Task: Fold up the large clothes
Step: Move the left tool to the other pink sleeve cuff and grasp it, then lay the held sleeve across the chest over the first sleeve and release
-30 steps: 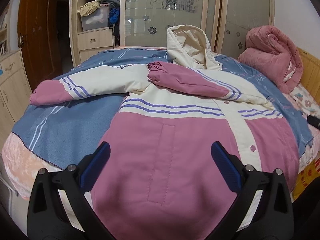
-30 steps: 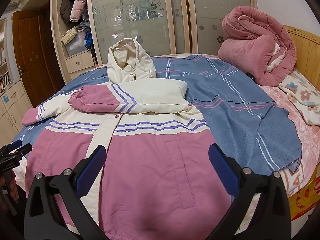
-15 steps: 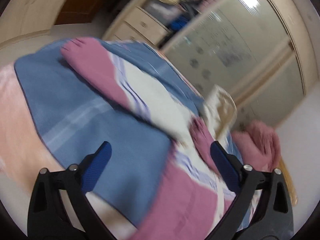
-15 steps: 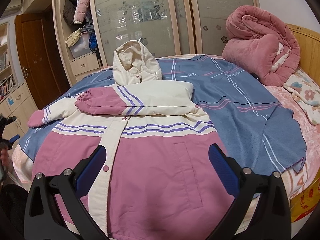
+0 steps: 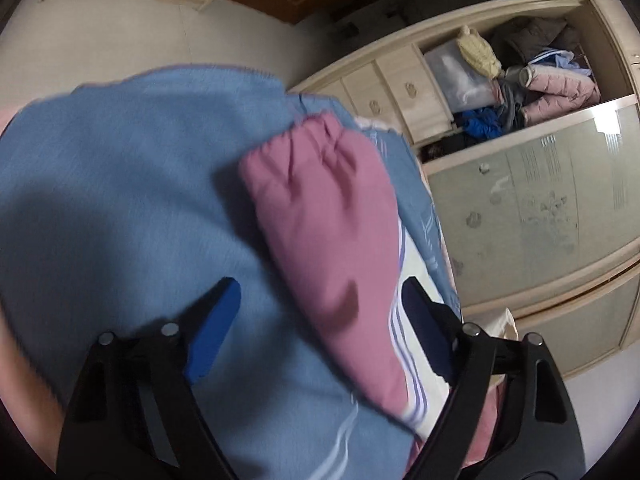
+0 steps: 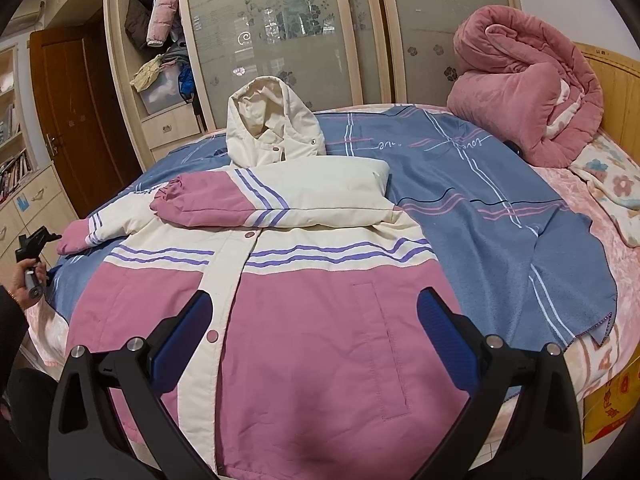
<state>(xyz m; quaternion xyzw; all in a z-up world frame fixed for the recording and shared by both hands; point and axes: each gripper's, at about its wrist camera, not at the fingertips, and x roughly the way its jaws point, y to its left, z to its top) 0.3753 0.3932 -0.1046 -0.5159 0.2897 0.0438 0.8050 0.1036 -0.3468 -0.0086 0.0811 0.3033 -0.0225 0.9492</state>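
Observation:
A pink and cream hooded jacket [image 6: 320, 340] with purple stripes lies face up on the blue sheet [image 6: 480, 216]. One sleeve [image 6: 256, 200] is folded across its chest. The other sleeve stretches out to the left and ends in a pink cuff [image 5: 320, 200]. My left gripper [image 5: 319, 284] is rolled to one side, and that sleeve runs between its blue pads. Its jaws are closing but stand apart from the cloth. It also shows at the far left as the left gripper [image 6: 38, 236], held by a hand [image 6: 22, 280]. My right gripper [image 6: 316, 298] hovers open over the jacket's lower front.
A rolled pink quilt [image 6: 520, 92] sits at the back right by the wooden headboard [image 6: 616, 92]. Behind the bed stands a wardrobe with glass sliding doors [image 6: 272, 32], open shelves stuffed with clothes [image 5: 520, 76] and drawers [image 5: 400, 88]. A brown door [image 6: 72, 112] is on the left.
The left gripper swung left from the jacket's front to the outstretched sleeve's cuff, rolled over, and its jaws narrowed. The right gripper's view is almost the same.

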